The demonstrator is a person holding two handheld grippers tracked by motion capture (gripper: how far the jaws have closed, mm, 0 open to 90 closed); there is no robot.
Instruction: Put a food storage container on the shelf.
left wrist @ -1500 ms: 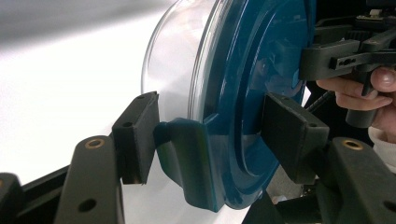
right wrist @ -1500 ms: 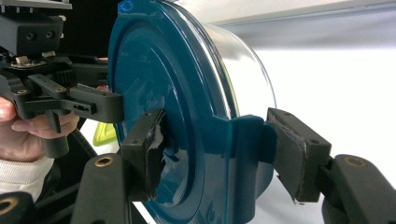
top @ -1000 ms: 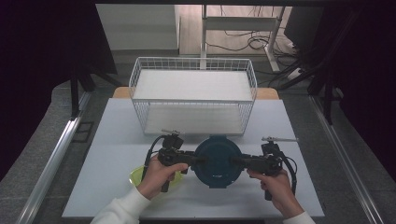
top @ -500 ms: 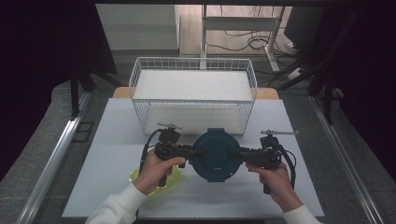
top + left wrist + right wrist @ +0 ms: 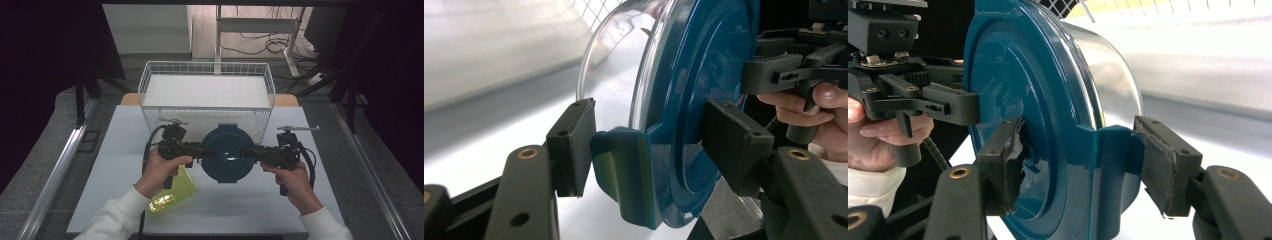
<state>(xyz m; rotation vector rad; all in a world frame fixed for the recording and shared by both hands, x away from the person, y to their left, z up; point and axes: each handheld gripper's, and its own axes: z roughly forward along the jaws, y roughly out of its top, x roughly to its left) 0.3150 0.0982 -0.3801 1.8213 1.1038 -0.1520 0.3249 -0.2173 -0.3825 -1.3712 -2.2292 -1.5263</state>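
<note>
A round clear container with a teal lid [image 5: 227, 153] is held up off the white worktop [image 5: 320, 200], just near of the wire basket [image 5: 207, 90], carried between two grippers. The left gripper [image 5: 197, 149] clamps the lid's left latch tab [image 5: 624, 170], one jaw on the tab's outer face and the other on the lid top; the right gripper [image 5: 252, 151] grips the opposite latch tab [image 5: 1108, 150] in the same fashion. In the gripper views, the pads appear seated, though a slight gap may remain at the outer pad on each side; contact there cannot be confirmed. A yellow-green container [image 5: 172, 192] lies on the worktop near the person's left hand [image 5: 160, 170]. Judgement: the step in hand is a two-handed carry, probably toward the basket. To do it well, both grippers should keep equal squeeze and level height, so the lid does not tilt or twist. The latches are small purchase points; any pulling apart could unclip them, so the hands should move together.
</note>
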